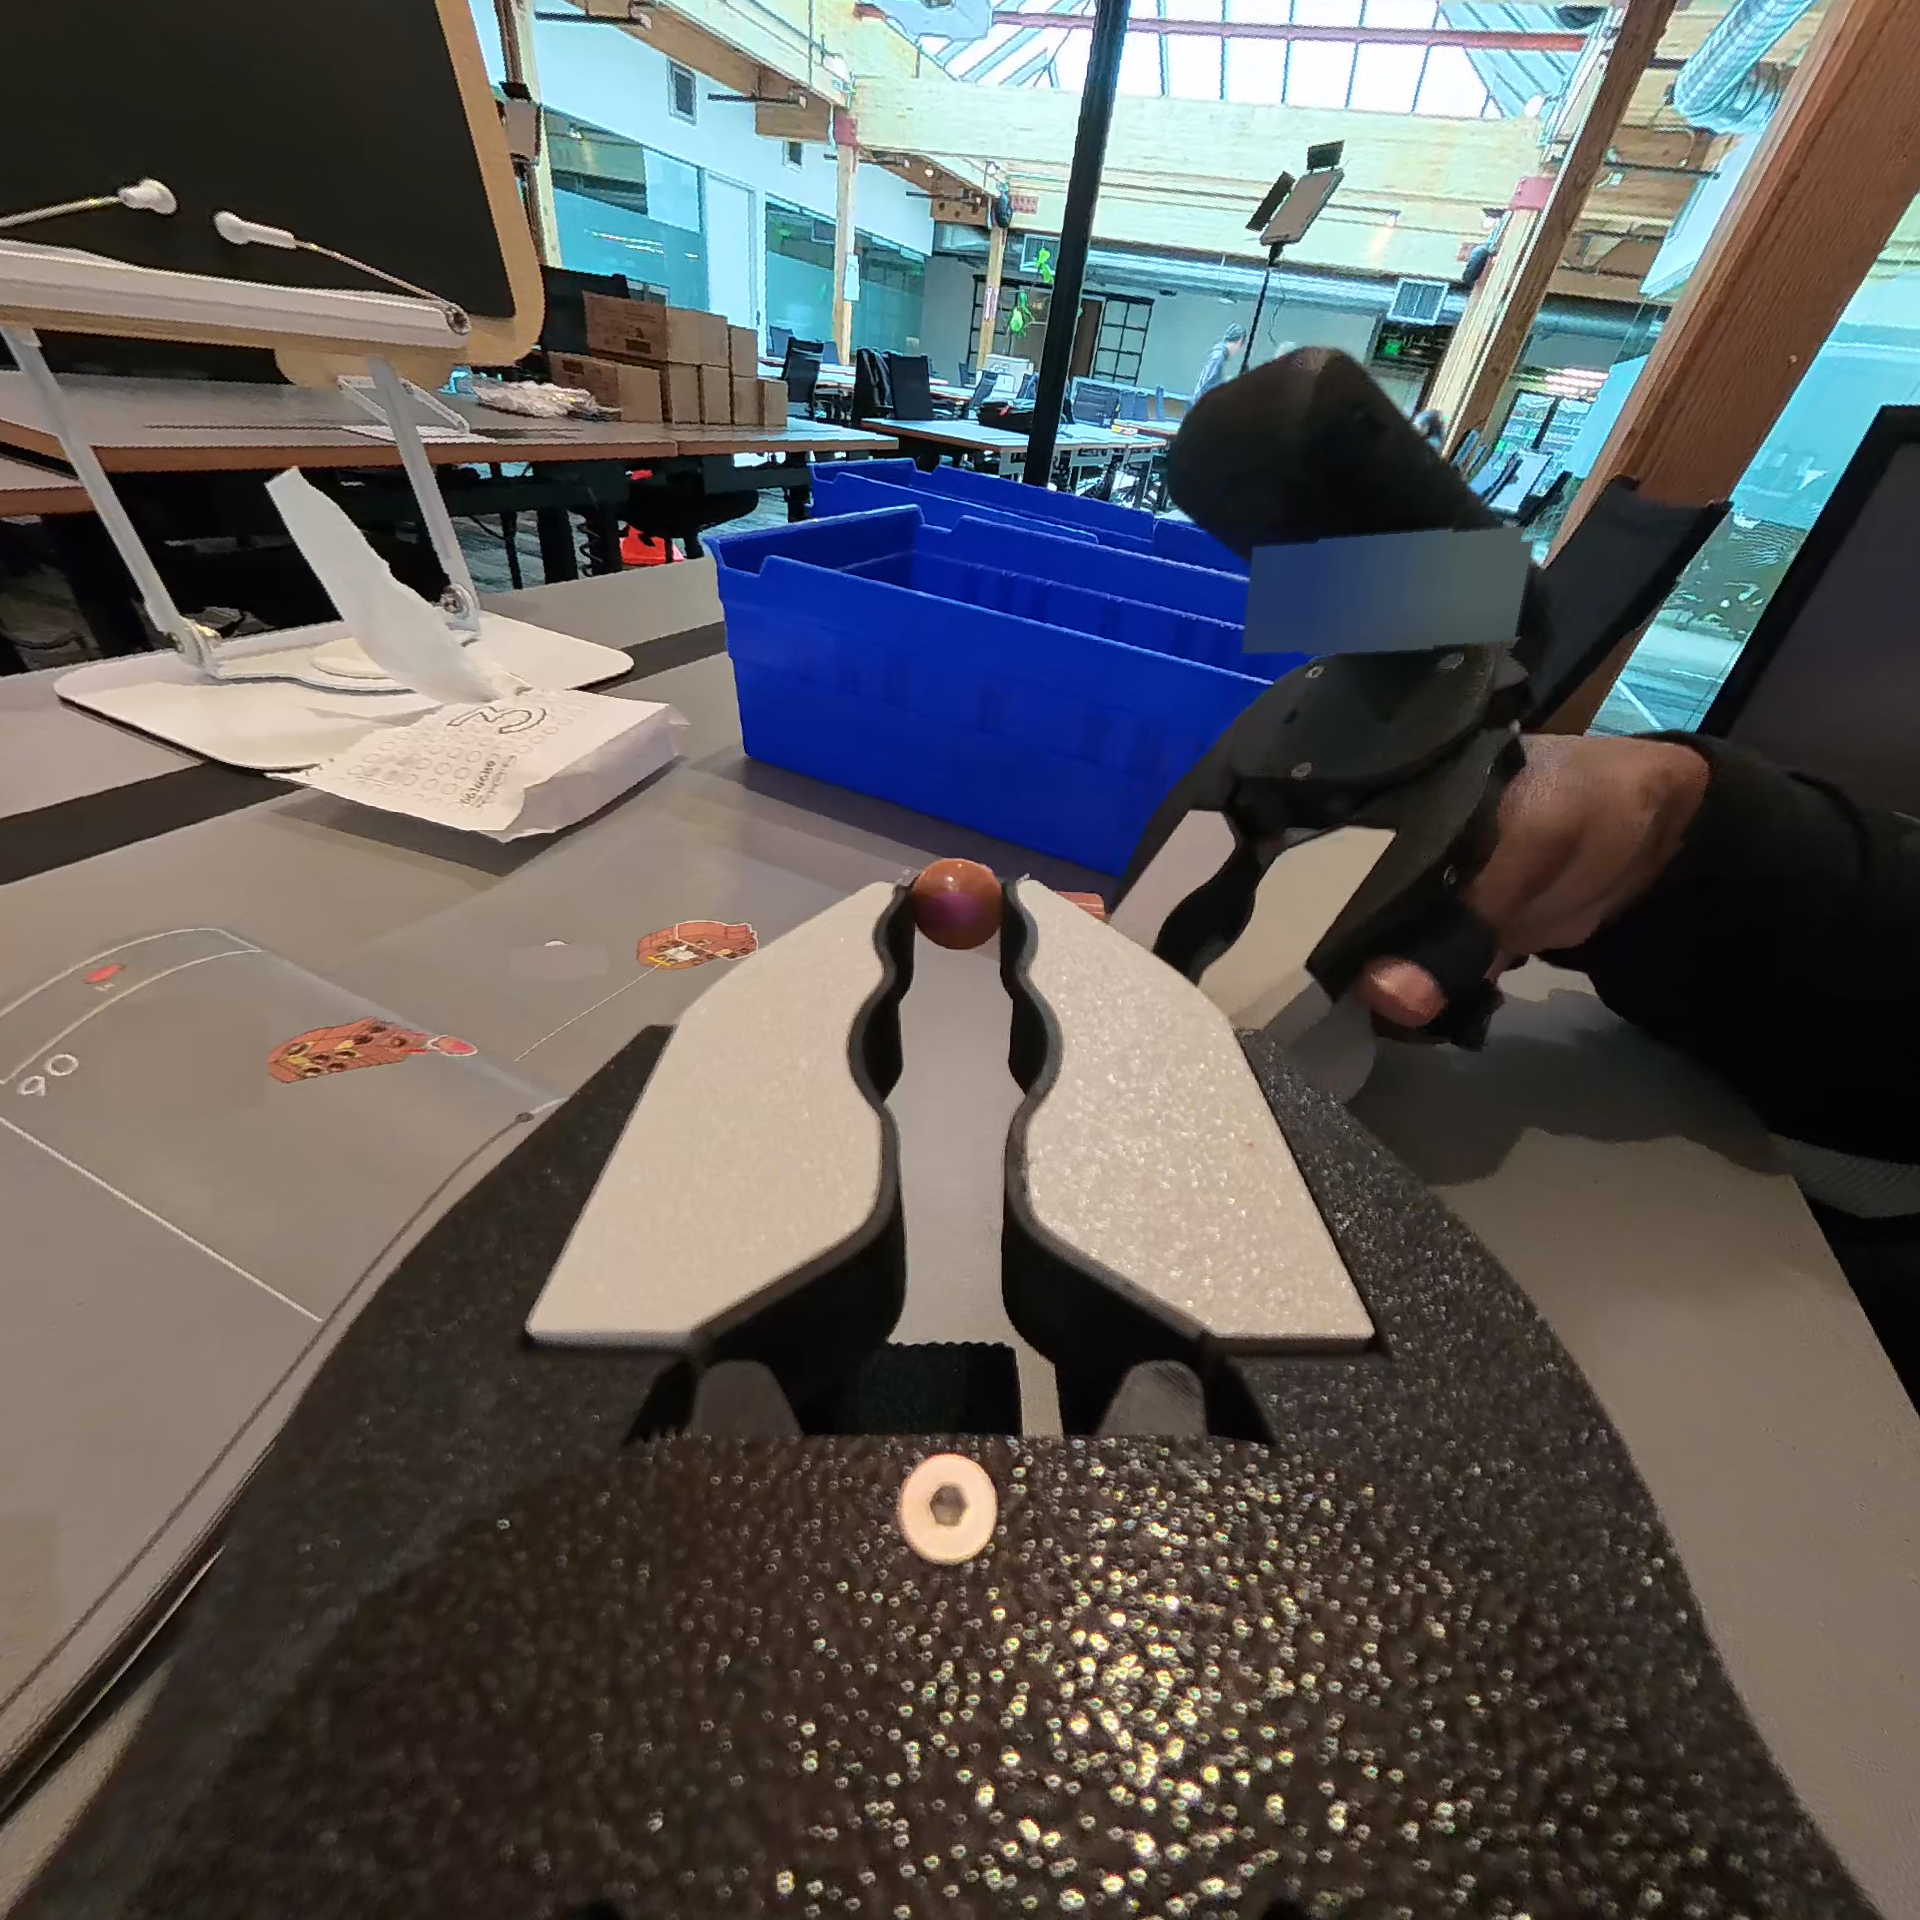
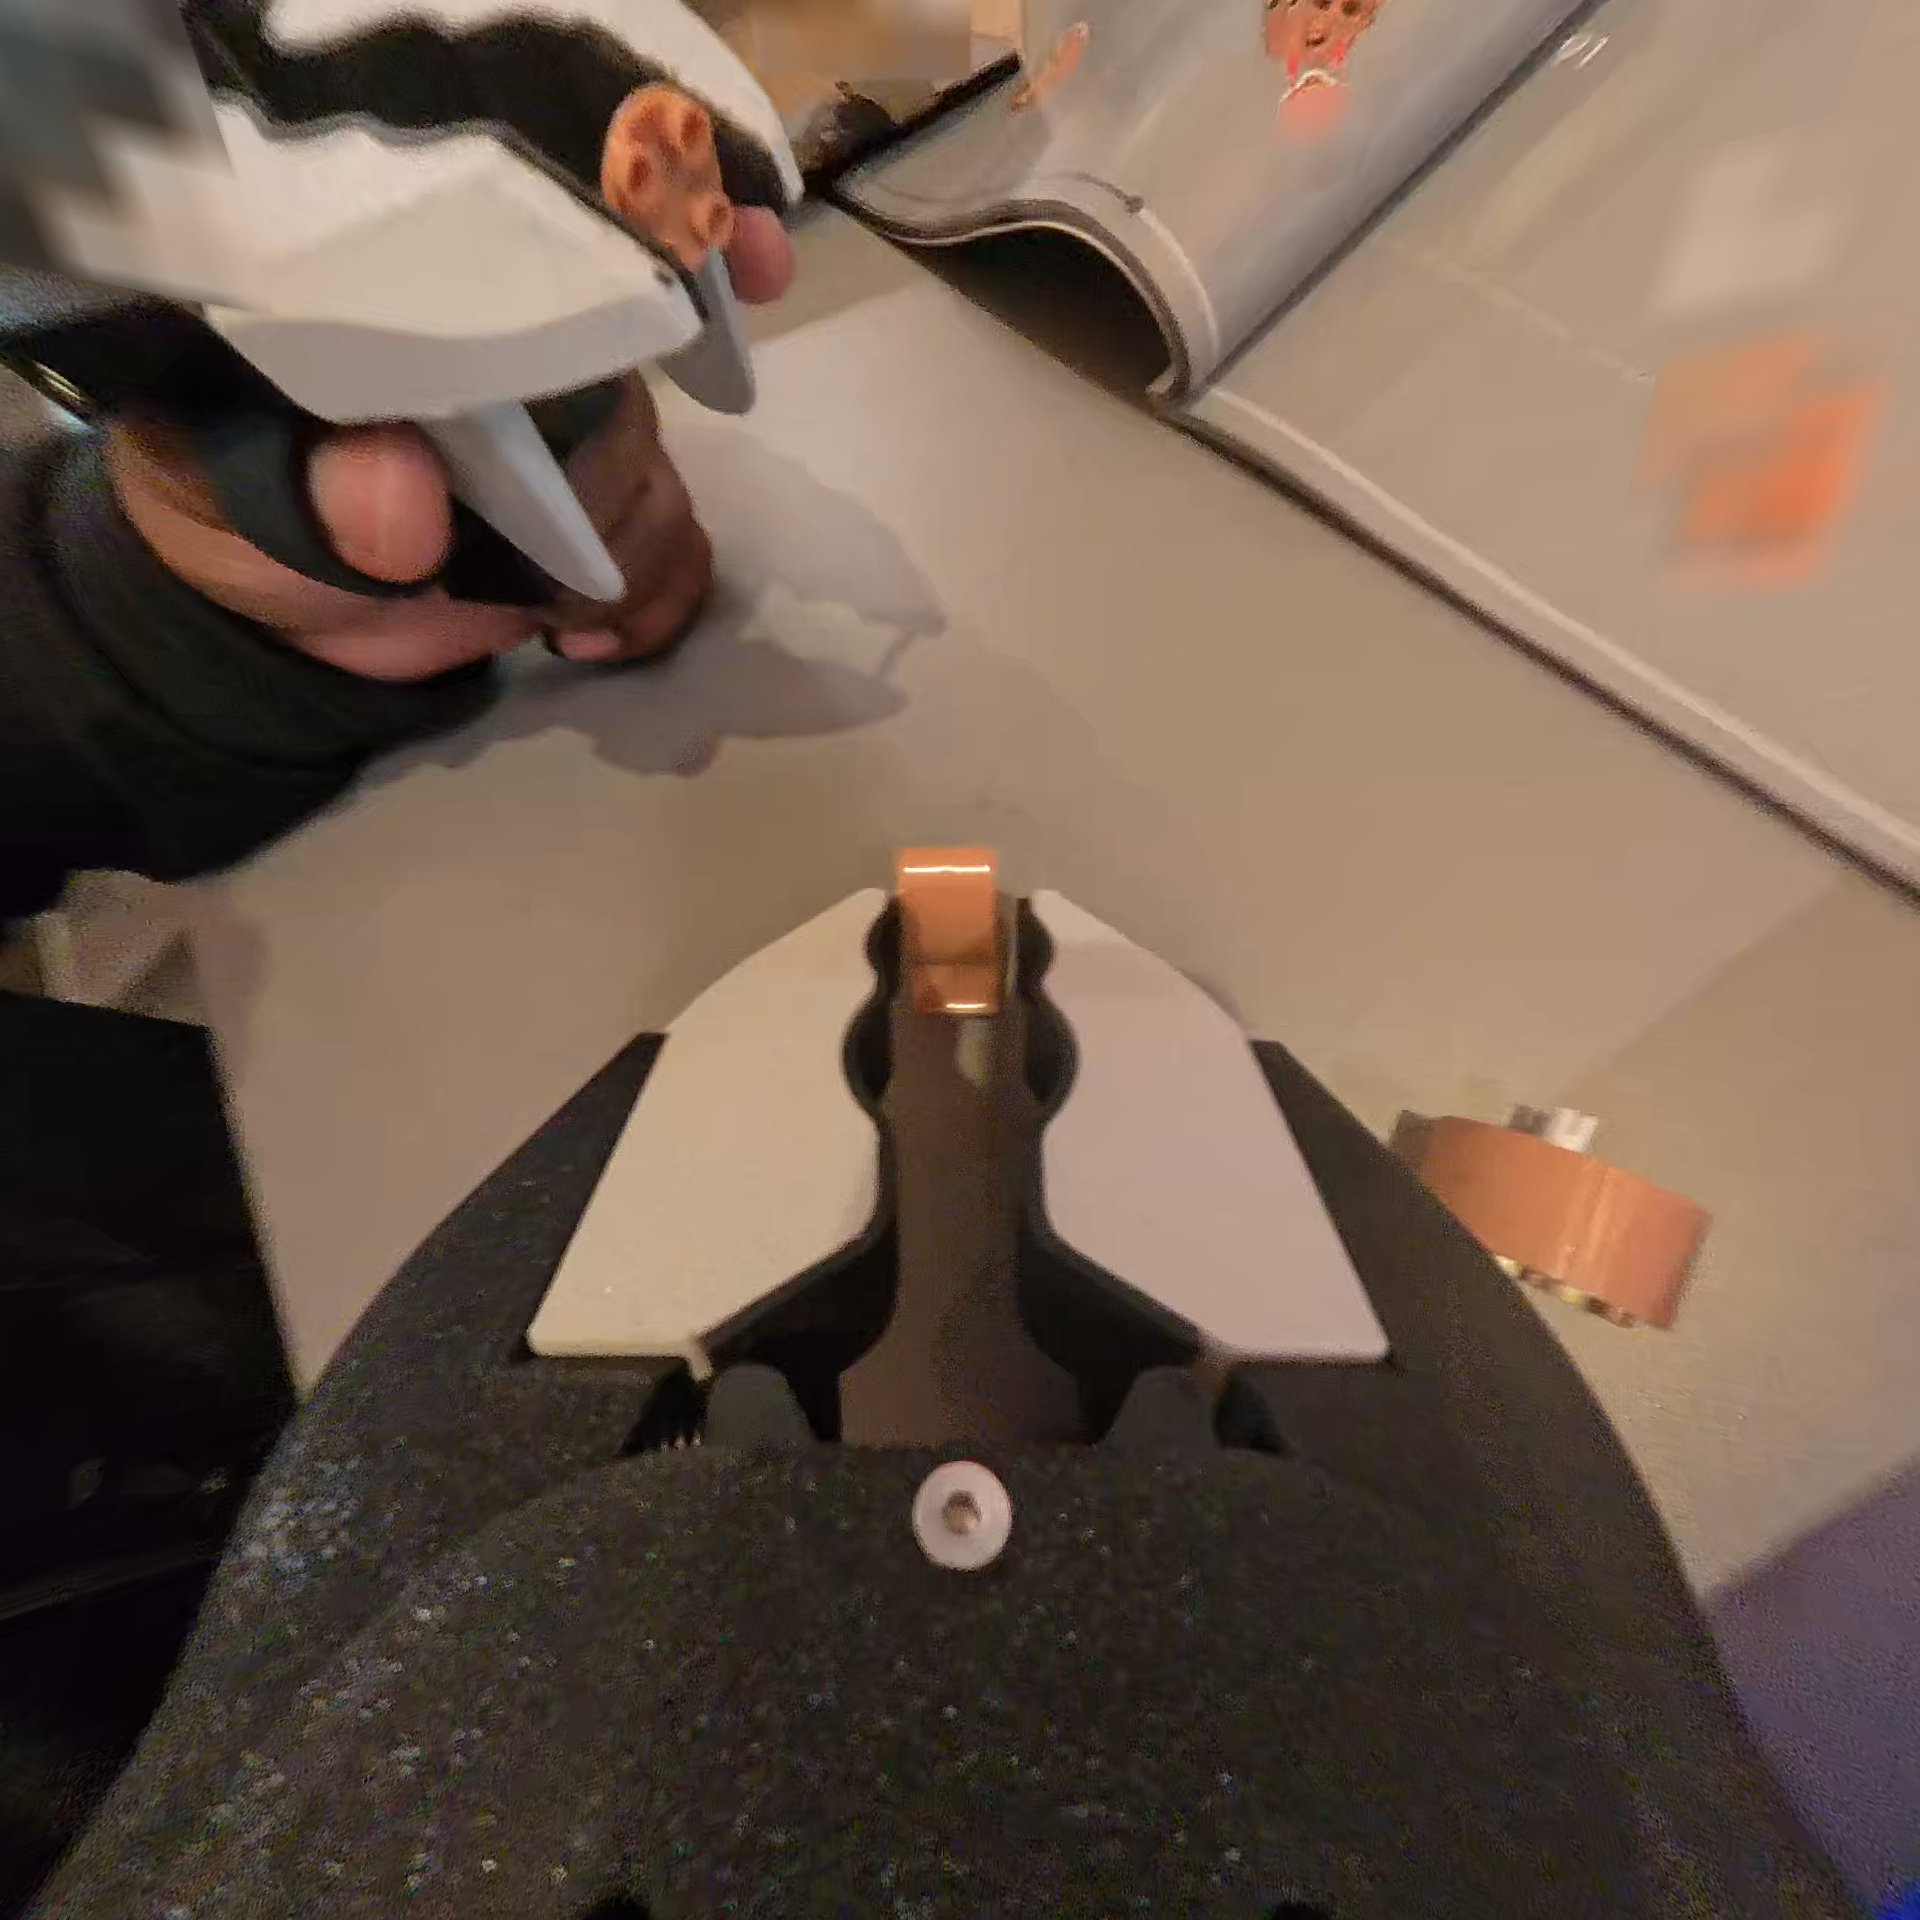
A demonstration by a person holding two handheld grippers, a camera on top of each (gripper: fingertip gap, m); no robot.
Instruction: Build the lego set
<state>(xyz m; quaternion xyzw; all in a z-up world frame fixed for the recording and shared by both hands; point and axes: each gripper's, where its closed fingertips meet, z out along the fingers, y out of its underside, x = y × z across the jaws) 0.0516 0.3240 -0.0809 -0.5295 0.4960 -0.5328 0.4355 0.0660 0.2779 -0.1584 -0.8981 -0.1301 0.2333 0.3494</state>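
Left wrist view: left hand-held gripper (image 1: 957, 914) pinching a small round brown piece (image 1: 957, 904) at its fingertips above the grey worktop (image 1: 665, 862), blue bins (image 1: 987, 665) beyond, right hand-held gripper (image 1: 1236, 935) alongside; right wrist view: right hand-held gripper (image 2: 951, 935) clamped on a small orange-brown block (image 2: 945, 925), a larger brown piece (image 2: 1548, 1210) lying on the worktop just right of it.

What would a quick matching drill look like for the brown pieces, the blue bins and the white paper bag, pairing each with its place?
Things:
1. small round brown piece
2. small orange-brown block
3. larger brown curved piece
4. stacked blue plastic bins

Places:
A. lying on the grey table, right of the right gripper
B. between the left gripper's fingertips
C. standing on the table behind both grippers
D. between the right gripper's fingertips

Pairs: 1-B, 2-D, 3-A, 4-C
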